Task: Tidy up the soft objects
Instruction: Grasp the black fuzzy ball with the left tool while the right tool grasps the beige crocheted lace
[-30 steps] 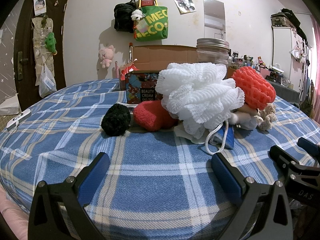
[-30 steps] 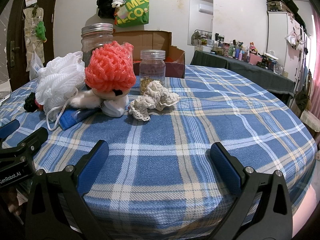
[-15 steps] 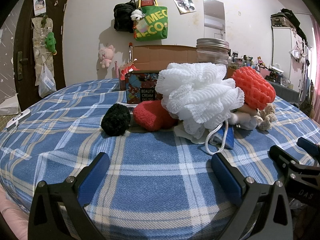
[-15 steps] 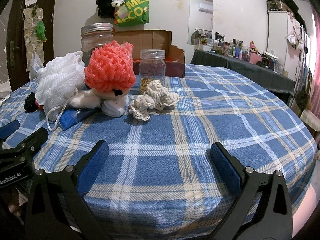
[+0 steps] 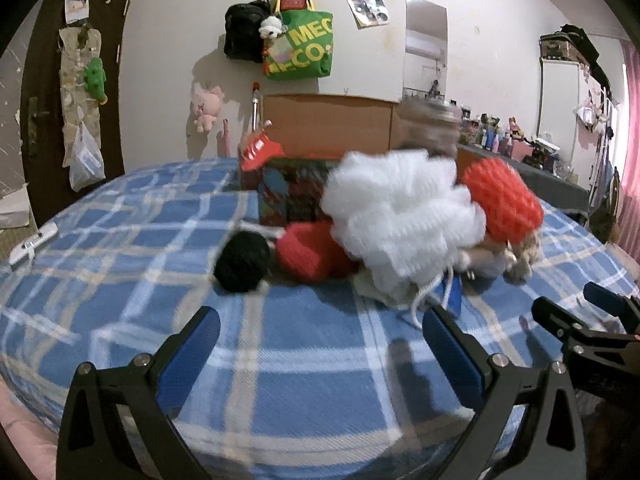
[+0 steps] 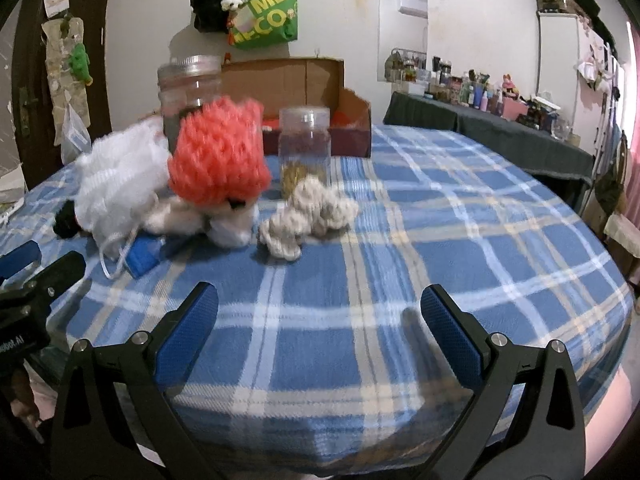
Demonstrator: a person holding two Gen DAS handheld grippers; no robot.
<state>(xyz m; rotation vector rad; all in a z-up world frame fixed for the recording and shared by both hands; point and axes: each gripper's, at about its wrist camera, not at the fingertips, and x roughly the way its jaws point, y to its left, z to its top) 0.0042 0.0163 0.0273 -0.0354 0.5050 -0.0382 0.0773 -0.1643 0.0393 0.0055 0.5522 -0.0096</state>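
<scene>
A pile of soft things lies on the blue plaid cloth [image 5: 312, 368]: a black pom-pom [image 5: 242, 262], a red knit ball [image 5: 310, 254], a white mesh bath puff [image 5: 400, 218], an orange-red knit piece [image 5: 502, 202] and a small blue item [image 5: 452, 296]. In the right wrist view I see the orange-red knit piece [image 6: 220, 160], the white puff [image 6: 120, 184] and a beige crochet clump [image 6: 308, 212]. My left gripper [image 5: 320, 338] is open and empty, short of the pile. My right gripper [image 6: 320, 318] is open and empty, short of the beige clump.
An open cardboard box [image 6: 304, 80] stands behind the pile, with a patterned box [image 5: 294, 190] in front of it. A large glass jar [image 6: 190, 88] and a smaller jar [image 6: 305, 146] stand by the soft things. The table edge curves close below both grippers.
Both views have shifted forward slightly and blurred; both grippers moved a little toward the pile. Both stay open and empty. The objects have not moved.
</scene>
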